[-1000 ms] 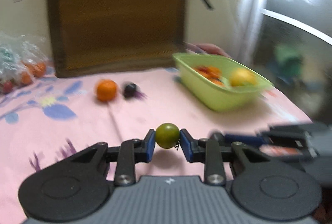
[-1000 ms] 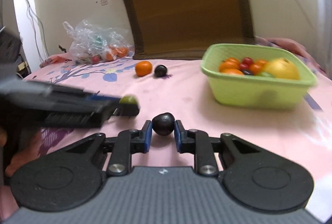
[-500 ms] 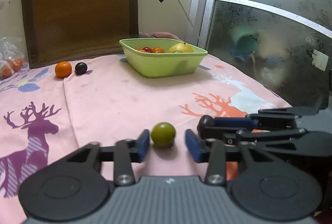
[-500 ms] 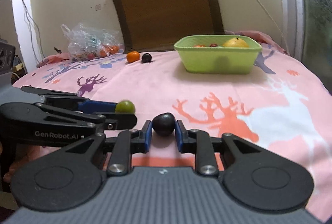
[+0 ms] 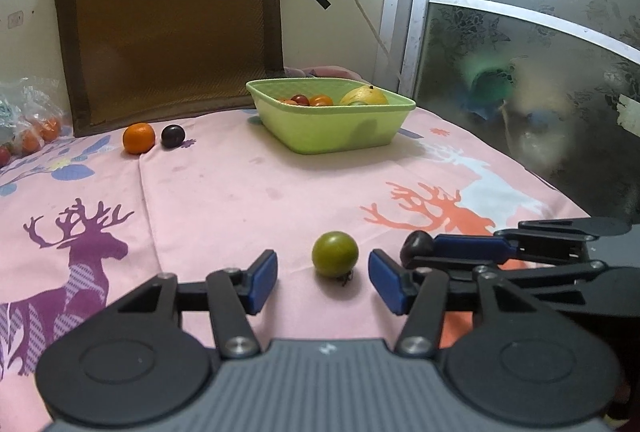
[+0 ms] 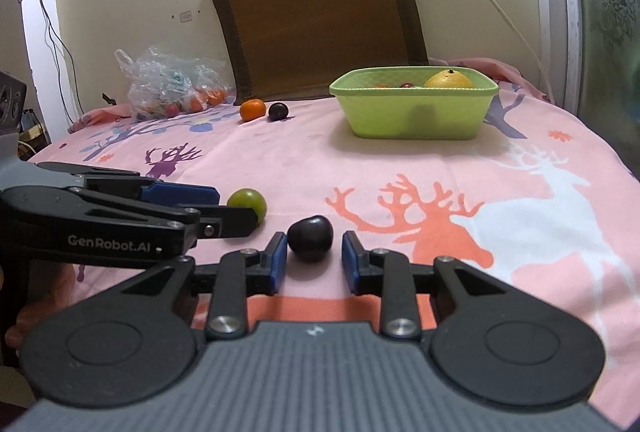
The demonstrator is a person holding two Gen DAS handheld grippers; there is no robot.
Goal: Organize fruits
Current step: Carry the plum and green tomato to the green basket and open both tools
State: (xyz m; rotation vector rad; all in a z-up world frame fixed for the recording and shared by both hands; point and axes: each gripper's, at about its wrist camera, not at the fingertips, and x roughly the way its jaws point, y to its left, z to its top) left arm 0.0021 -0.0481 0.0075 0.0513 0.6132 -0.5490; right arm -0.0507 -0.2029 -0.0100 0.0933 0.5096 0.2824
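The left tongs (image 5: pixel 323 274) sit low over the pink deer-print cloth (image 5: pixel 248 191), released, blue pads well apart with a small green fruit (image 5: pixel 335 254) resting on the cloth between them, touching neither pad. Just beside them, at 3 o'clock, the right tongs (image 6: pixel 314 258) are also released, a dark plum-like fruit (image 6: pixel 310 239) lying on the cloth in the gap, clear of both pads. The two fruits lie near each other at the near edge of the cloth.

Farther out, toward 12 o'clock in the right wrist view, a light green basket (image 6: pixel 414 119) holds a yellow fruit (image 6: pixel 448 79) and some small red and orange ones. At 11 o'clock from there, an orange (image 6: pixel 253 110) and another dark fruit (image 6: pixel 278 111) sit side by side, close together, in front of a brown cushion (image 6: pixel 320 15) leaning on the wall. A clear plastic bag of fruit (image 6: pixel 176 91) lies at 10 o'clock.
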